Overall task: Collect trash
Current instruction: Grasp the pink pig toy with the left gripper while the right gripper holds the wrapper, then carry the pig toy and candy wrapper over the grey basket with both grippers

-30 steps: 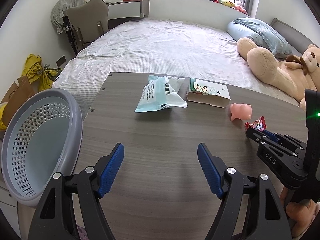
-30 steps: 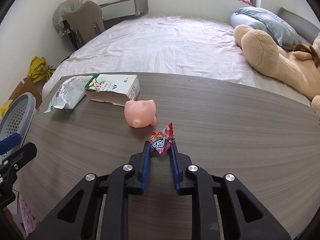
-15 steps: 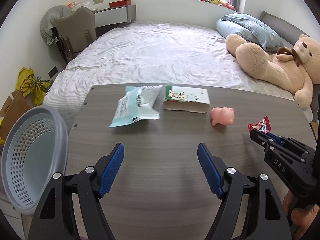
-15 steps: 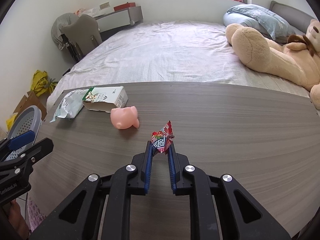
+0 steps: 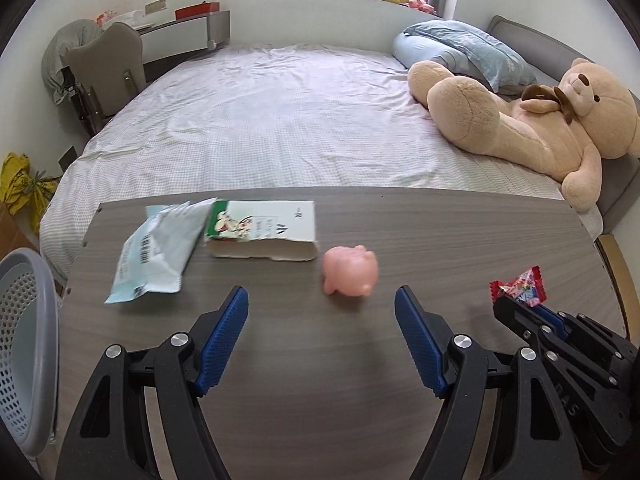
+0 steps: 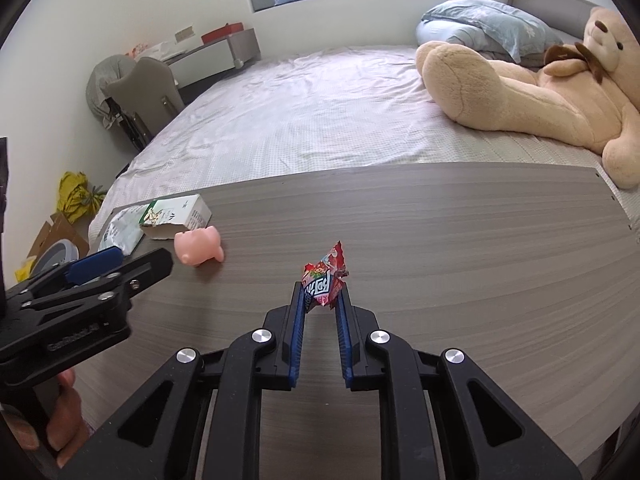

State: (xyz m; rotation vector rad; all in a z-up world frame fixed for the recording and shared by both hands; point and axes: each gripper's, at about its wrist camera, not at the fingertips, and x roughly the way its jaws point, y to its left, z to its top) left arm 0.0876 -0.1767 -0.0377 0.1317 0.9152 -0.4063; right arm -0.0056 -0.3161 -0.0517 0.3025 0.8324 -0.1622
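R gripper point(image 6: 320, 300) pinching red wrapper point(image 6: 325, 278); L gripper point(image 5: 322, 308) wide, empty.

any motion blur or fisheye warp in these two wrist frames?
Left wrist: pink pig toy and carton smeared by motion; table's far edge bows. Right wrist: sharper, red wrapper print legible, soft daylight, corners vignetted black.

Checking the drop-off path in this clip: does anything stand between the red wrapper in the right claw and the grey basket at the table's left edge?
Yes. The red wrapper, clamped in the right claw, has the open left claw, pink pig toy, carton and pale plastic bag lying between it and the grey basket.
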